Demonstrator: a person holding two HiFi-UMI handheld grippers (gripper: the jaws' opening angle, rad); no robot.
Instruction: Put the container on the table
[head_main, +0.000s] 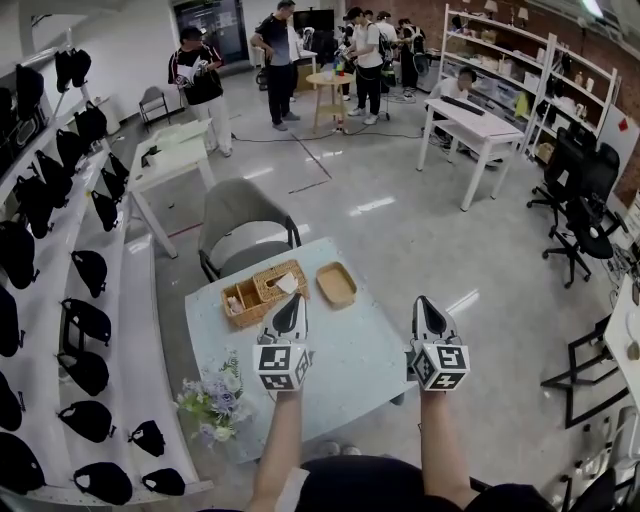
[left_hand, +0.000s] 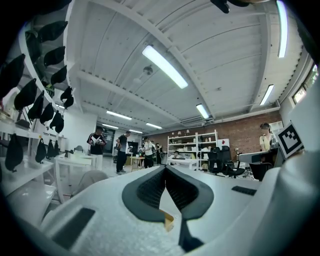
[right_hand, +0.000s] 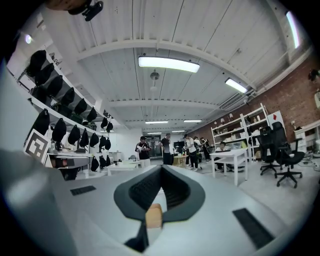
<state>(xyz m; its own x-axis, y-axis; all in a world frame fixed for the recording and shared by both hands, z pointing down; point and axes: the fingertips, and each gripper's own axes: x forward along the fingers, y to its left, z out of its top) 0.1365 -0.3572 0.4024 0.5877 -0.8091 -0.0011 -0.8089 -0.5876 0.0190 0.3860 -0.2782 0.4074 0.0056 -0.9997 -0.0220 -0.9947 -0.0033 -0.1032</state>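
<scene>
On the pale blue table (head_main: 340, 360) stand a woven compartment basket (head_main: 262, 292) and, to its right, a shallow woven tray (head_main: 336, 283). My left gripper (head_main: 289, 312) is held over the table, its tip just at the basket's near right corner, jaws shut and empty. To the right, my right gripper (head_main: 430, 315) hangs beyond the table's right edge, also shut and empty. In the left gripper view the left gripper (left_hand: 165, 167) points level into the room with its pads pressed together. The right gripper (right_hand: 161, 167) looks the same in the right gripper view. Neither of these views shows the baskets.
A bunch of flowers (head_main: 215, 400) lies at the table's near left corner. A grey chair (head_main: 240, 215) stands behind the table. White shelves with black bags (head_main: 60, 300) run along the left. White tables, several people and black office chairs (head_main: 580, 200) stand farther off.
</scene>
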